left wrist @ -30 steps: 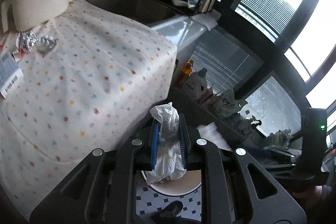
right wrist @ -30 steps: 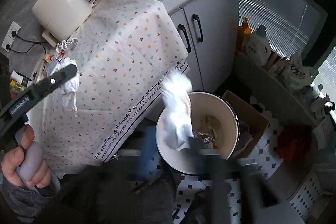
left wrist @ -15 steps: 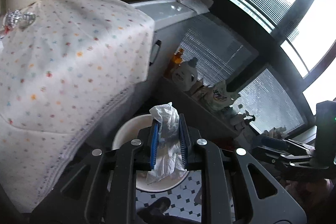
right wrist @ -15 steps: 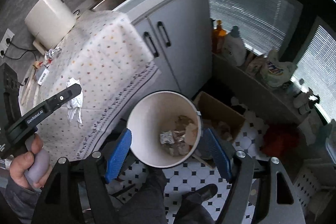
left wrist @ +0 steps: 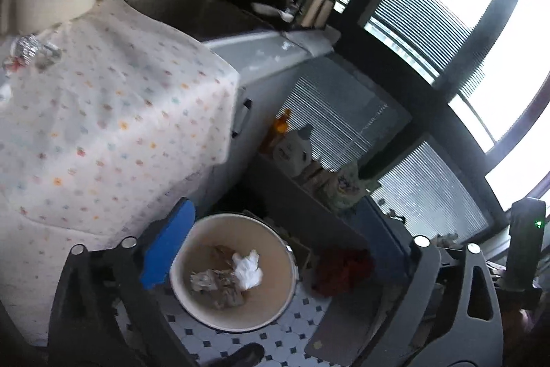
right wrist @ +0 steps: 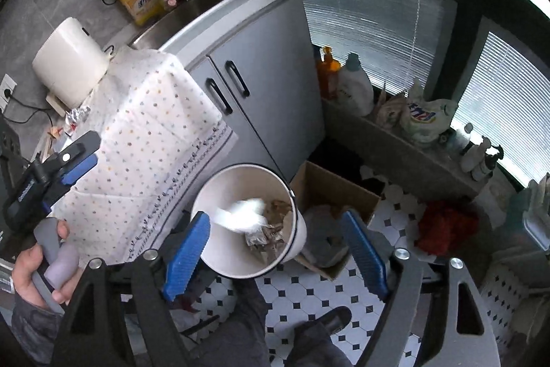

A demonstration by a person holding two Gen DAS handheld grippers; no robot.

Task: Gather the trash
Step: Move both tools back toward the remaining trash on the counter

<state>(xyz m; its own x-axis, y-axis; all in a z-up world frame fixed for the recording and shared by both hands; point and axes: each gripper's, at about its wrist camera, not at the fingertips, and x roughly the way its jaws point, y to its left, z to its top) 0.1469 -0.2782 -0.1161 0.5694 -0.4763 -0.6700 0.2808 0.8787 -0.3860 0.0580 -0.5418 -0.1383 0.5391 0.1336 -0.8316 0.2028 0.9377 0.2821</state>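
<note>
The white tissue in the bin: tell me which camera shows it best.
The left wrist view: the white tissue lies sharp on the other trash inside the bin. In the right wrist view it is a motion-blurred smear in the same bin.

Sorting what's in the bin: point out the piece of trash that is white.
The crumpled tissue, lying on top at the right side of the bin; the other scraps beside it are grey-brown.

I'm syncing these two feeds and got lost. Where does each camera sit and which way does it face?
Left wrist: on the left tool, facing down at the bin beside the cloth-covered table; its open fingers show.
Right wrist: on the right tool, facing down from farther back; its open fingers, the left hand and a shoe show.
Shared: bin, white tissue, table, cabinet.
</note>
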